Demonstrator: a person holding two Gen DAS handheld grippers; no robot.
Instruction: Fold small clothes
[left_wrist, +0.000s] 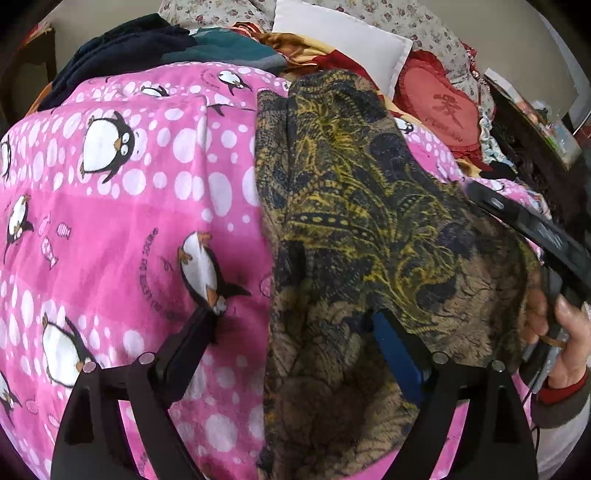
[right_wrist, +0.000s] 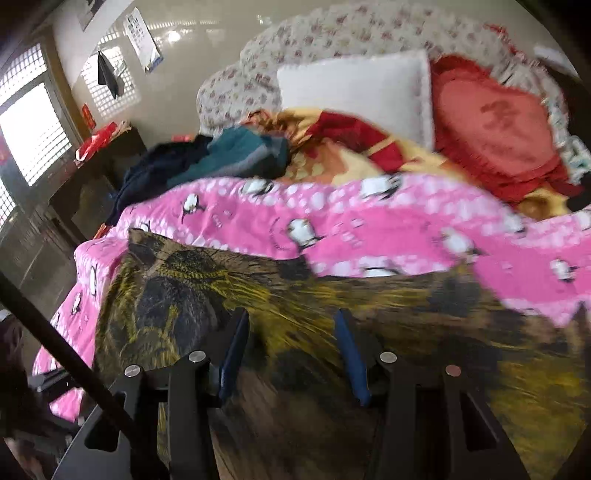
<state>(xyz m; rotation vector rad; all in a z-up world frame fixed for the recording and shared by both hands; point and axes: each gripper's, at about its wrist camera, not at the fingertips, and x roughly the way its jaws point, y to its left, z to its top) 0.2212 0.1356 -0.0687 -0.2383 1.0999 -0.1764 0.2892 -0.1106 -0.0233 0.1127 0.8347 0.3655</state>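
Right-wrist view motion-blurred, patterned garment (right_wrist: 295, 332) smeared, its near edge cut off by the frame

The left claw (left_wrist: 295, 317), black with two fingers, points steeply down, jaws spread wide. The right claw (right_wrist: 291, 354), black with blue pads (right_wrist: 351, 358), stands half open, gripping nothing. At three o'clock in the left view, a bare hand (left_wrist: 561, 339) clasps its handle.
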